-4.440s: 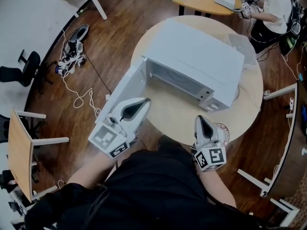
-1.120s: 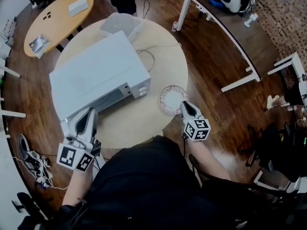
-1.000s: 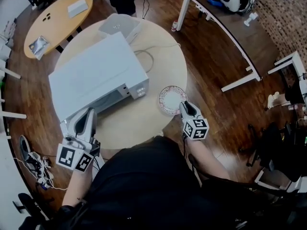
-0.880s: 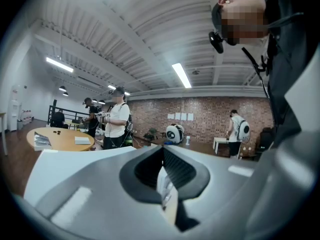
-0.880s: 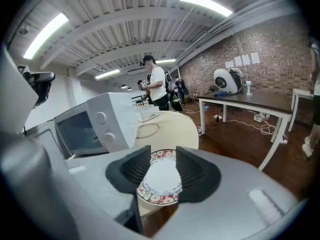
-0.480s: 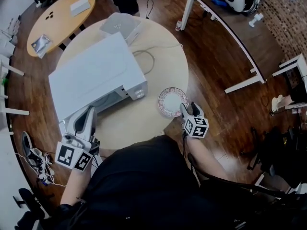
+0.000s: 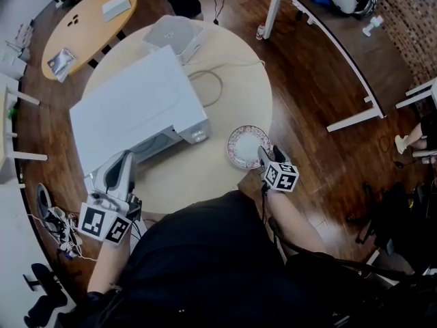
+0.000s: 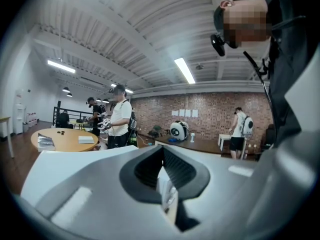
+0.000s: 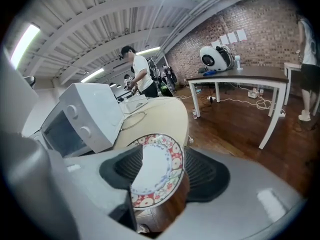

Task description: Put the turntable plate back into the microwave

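Red-rimmed turntable plate (image 7: 247, 145) lies flat on the round surface (image 7: 205, 180), right of the microwave (image 7: 136, 108), not yet inside. Right gripper (image 7: 263, 154) angles down at its near rim, fingers opening with the rim between them, likely for an edge pinch. Left gripper (image 7: 126, 157) hangs by the microwave front, fingers together, empty.

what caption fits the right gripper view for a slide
Right gripper, jaws opening, the floral-rimmed plate between them on the round table; white microwave at left.
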The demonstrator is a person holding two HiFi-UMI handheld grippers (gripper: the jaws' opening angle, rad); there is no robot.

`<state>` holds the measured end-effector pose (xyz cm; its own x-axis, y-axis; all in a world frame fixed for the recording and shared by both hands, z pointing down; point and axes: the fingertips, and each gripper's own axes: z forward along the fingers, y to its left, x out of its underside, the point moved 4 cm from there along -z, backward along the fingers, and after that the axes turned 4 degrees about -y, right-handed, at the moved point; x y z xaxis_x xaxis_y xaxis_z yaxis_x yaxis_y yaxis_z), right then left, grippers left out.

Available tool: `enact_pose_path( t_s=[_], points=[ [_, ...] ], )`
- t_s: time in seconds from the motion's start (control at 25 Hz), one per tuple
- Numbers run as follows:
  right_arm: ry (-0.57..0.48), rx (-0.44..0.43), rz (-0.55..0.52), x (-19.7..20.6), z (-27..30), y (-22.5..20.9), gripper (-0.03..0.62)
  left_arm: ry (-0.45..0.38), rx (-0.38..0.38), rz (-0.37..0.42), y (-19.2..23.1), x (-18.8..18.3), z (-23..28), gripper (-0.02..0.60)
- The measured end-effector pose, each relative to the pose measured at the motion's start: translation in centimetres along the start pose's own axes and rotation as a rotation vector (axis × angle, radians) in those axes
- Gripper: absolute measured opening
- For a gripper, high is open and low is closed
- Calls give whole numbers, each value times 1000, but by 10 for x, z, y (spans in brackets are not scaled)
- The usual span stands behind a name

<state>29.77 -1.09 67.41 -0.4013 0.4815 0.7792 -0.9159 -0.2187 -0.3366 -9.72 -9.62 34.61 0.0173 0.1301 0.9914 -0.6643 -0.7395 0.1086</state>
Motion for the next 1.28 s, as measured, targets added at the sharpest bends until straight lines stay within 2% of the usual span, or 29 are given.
enact_pose_path(
  t_s=[0.56, 0.76, 1.0, 1.16, 1.28],
  points=[
    [95, -43, 59, 23, 29, 3, 264, 18, -68, -9, 7, -5, -2, 3],
    [103, -53, 13, 28, 28, 7, 264, 19, -73, -11, 2, -3, 0, 4],
    [137, -68, 17, 35, 32, 4, 264, 29, -85, -11, -2, 0, 4, 5],
    [138, -81, -41, 32, 32, 4, 264, 37, -90, -13, -11, 1, 7, 3],
    [144, -96, 0, 34, 35, 3, 264, 45, -109, -10, -14, 0, 6, 4]
  ],
)
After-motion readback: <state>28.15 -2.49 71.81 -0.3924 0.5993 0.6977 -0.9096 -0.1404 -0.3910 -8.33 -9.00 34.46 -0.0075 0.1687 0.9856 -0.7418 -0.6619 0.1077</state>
